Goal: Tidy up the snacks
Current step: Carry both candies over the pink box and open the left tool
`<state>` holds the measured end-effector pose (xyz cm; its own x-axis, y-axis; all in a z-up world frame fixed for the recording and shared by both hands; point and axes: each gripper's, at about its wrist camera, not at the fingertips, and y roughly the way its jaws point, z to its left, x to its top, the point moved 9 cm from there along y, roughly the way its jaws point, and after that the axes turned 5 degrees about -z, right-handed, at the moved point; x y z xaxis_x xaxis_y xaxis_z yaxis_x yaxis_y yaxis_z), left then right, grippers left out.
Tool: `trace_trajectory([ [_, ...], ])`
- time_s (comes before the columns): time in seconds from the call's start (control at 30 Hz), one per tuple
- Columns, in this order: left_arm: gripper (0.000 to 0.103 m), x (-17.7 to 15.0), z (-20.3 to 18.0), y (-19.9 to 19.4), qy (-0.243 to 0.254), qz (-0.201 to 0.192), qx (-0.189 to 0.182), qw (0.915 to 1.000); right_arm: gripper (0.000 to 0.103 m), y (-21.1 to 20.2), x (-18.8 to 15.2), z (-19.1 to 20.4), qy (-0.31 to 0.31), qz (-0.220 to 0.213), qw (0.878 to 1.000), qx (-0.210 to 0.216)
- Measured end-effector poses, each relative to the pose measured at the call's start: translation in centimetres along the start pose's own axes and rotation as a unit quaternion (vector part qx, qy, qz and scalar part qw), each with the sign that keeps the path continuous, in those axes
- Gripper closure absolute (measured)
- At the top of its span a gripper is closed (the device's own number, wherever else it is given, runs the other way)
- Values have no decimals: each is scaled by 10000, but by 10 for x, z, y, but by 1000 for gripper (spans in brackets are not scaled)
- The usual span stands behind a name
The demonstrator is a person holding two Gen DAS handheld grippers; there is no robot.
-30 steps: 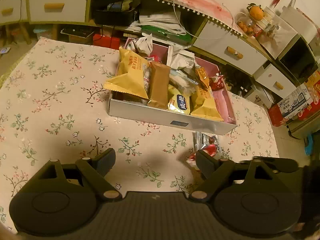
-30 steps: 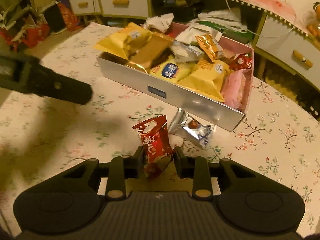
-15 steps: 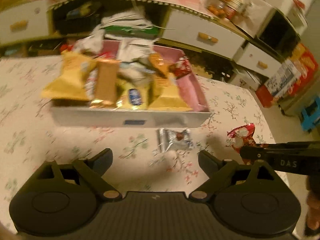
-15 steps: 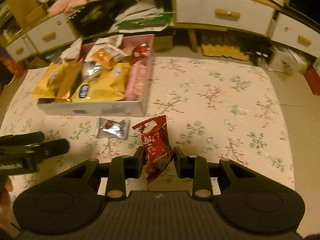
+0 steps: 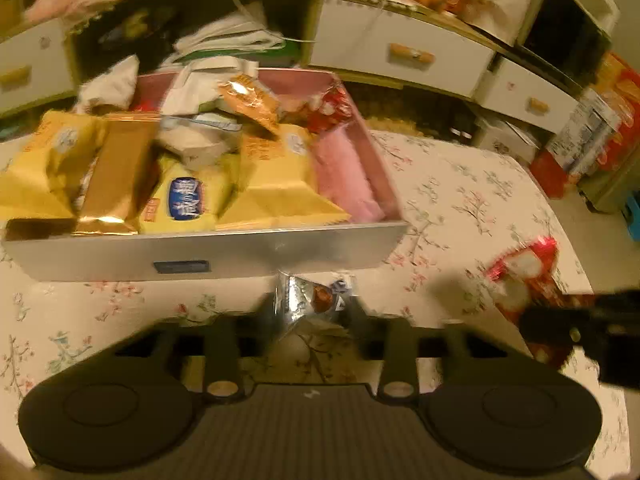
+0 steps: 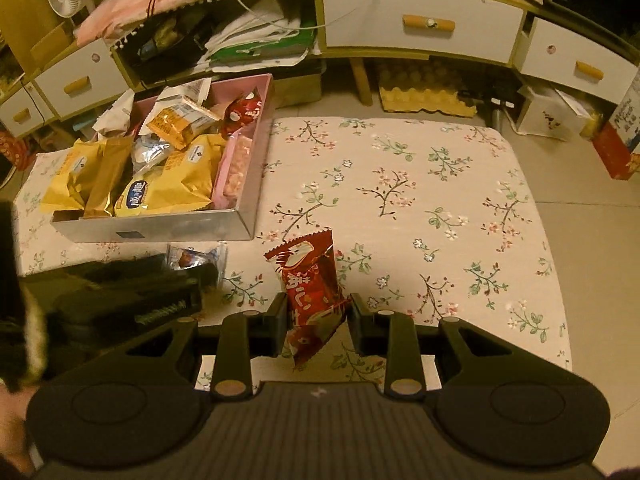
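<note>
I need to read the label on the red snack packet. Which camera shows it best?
The right wrist view: the red snack packet sits sharp and central between the right gripper fingers. The left wrist view shows it blurred at the right edge.

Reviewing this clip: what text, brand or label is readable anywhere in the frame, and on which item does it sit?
Nothing reads clearly enough to quote.
Red packet in the right tool: white characters, not readable with confidence.
Yellow packet's blue label in the box: white characters, blurred.
Carton at the right edge: cursive blue print, too small.
Silver packet, which the left tool's jaws are closing around: print blurred.
</note>
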<state>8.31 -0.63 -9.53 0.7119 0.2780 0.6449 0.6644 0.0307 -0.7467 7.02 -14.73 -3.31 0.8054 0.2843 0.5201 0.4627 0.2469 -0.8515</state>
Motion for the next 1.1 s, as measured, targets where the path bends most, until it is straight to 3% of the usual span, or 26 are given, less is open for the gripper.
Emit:
trace_trajectory([
  [0.1,87,-2,2,-4,-159,99,-255,9995,75,0,2,2,-35,-22,10000,31],
  [0.8,88,3,45,-97,229,-123,-165,9995,75,-14,6,61,-775,-324,9958,372],
  [1.1,88,5,54,-113,202,-232,-200,9993,75,-25,4,91,-1128,-476,9915,432],
])
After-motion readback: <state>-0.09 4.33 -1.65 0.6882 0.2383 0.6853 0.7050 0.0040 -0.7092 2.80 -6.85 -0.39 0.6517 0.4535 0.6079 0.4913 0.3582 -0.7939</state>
